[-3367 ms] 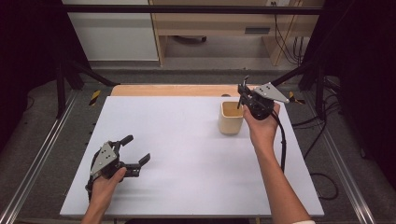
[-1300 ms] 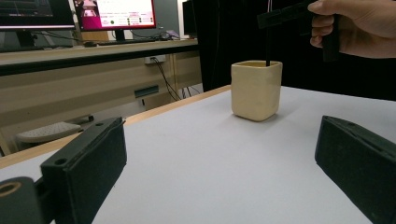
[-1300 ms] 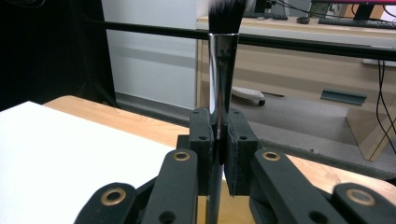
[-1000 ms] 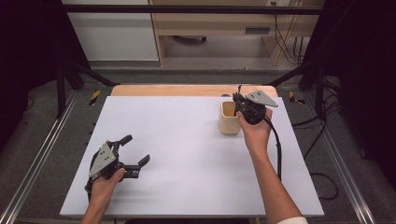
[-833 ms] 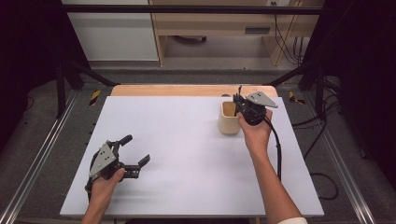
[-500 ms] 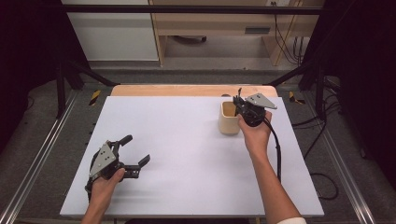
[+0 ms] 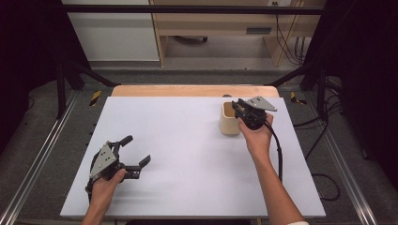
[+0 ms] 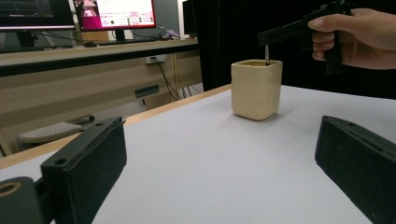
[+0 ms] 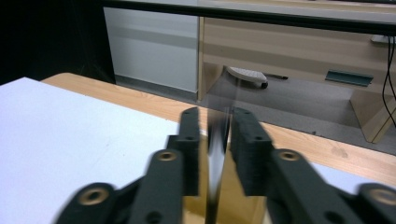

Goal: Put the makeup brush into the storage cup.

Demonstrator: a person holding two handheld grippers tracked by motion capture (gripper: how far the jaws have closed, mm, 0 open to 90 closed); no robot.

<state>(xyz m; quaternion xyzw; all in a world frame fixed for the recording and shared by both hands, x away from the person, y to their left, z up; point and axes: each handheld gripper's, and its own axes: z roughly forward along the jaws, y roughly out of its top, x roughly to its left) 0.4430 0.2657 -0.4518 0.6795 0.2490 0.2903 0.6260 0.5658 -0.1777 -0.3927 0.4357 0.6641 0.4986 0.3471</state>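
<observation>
I am letting a thin rod [image 9: 215, 163] drop between my right gripper's [image 9: 215, 140] just-parting jaws into the cup [image 7: 230, 119] below; next, lifting clear. My left gripper [image 7: 133, 154] is idling agape.

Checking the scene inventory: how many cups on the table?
1. A beige square cup stands at the far right of the white table, under the right gripper; a thin dark utensil drops into it. Nothing looks hidden.
</observation>
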